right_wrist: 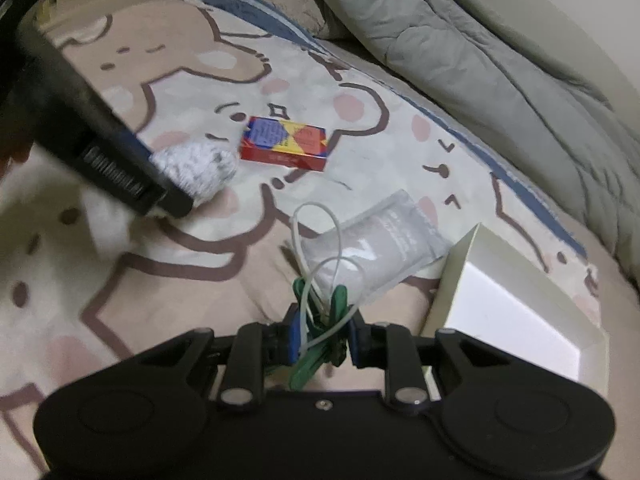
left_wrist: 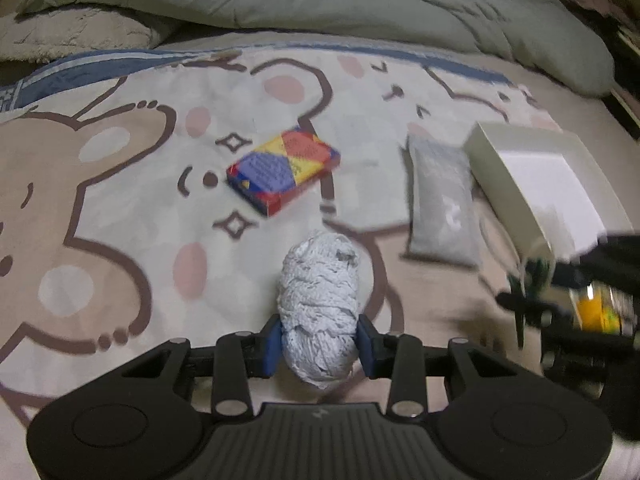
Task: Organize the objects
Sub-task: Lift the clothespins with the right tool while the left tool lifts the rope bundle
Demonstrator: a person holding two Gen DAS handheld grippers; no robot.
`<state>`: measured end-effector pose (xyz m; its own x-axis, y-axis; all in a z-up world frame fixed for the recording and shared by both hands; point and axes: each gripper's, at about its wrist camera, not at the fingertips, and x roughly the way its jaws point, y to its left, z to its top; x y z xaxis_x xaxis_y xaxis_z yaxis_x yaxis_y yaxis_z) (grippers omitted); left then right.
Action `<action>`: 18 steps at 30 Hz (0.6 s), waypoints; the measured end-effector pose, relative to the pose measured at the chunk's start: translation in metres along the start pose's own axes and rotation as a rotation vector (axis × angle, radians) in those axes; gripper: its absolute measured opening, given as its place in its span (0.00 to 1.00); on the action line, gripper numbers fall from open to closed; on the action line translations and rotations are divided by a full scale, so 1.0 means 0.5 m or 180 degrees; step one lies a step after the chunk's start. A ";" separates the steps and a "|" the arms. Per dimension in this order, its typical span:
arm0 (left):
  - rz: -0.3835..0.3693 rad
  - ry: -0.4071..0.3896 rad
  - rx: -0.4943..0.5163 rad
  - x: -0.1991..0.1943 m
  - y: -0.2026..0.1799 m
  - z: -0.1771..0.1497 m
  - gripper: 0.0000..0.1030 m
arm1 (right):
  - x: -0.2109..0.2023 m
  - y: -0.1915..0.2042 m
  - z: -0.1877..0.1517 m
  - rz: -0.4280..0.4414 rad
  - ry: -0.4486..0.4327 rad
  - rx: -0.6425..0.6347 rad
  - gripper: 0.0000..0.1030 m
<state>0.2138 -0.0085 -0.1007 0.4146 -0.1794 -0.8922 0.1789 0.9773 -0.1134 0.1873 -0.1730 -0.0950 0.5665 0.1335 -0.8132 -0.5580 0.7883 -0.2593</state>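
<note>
two grippers are both clamped on something above a bed. nearest in the left wrist view, the left gripper (left_wrist: pixel 319 344) has its blue pads pressed against the sides of a white ball of yarn (left_wrist: pixel 319 304), which sticks out forward past the fingers. in the right wrist view the right gripper (right_wrist: pixel 323 340) is pinched nearly closed on a bundle of green clips (right_wrist: pixel 334 320) with loops of thin white cord (right_wrist: pixel 320 240) rising out of it. just beyond that bundle a clear plastic pouch (right_wrist: pixel 384 252) lies flat on the cartoon bear sheet (right_wrist: pixel 160 280), and beside it to the right sits an open cream box (right_wrist: pixel 516 304) with a white inside. farther out, a red, blue and yellow card box (left_wrist: pixel 282 170) rests alone on the sheet. at the back a grey-green quilt (left_wrist: pixel 360 4) is bunched up.
</note>
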 end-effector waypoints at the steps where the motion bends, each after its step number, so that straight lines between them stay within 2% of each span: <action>1: -0.0005 0.0038 0.0062 -0.004 -0.001 -0.010 0.39 | -0.005 0.001 -0.001 0.0054 0.0006 0.0052 0.23; 4: 0.0005 0.0154 0.0258 -0.010 -0.007 -0.039 0.39 | -0.013 0.001 -0.008 0.0235 0.0081 0.0228 0.23; 8: 0.0022 0.0263 0.0434 -0.007 -0.012 -0.069 0.39 | 0.001 -0.002 -0.027 0.0648 0.0405 0.0566 0.23; 13: 0.0075 0.0310 0.0491 0.008 -0.016 -0.086 0.39 | 0.027 0.016 -0.055 0.0828 0.0637 0.0778 0.25; 14: 0.0084 0.0310 0.0504 0.010 -0.018 -0.086 0.39 | 0.032 0.017 -0.058 0.0862 0.0669 0.0815 0.30; 15: 0.0092 0.0306 0.0511 0.012 -0.019 -0.088 0.39 | 0.036 0.020 -0.060 0.0884 0.0697 0.0838 0.39; 18: 0.0114 0.0302 0.0520 0.020 -0.020 -0.091 0.40 | 0.042 0.033 -0.065 0.0891 0.0744 0.0784 0.42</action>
<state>0.1755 -0.0150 -0.1285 0.3385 -0.1258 -0.9325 0.3113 0.9502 -0.0152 0.1705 -0.1768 -0.1334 0.2457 0.2452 -0.9378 -0.4933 0.8645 0.0968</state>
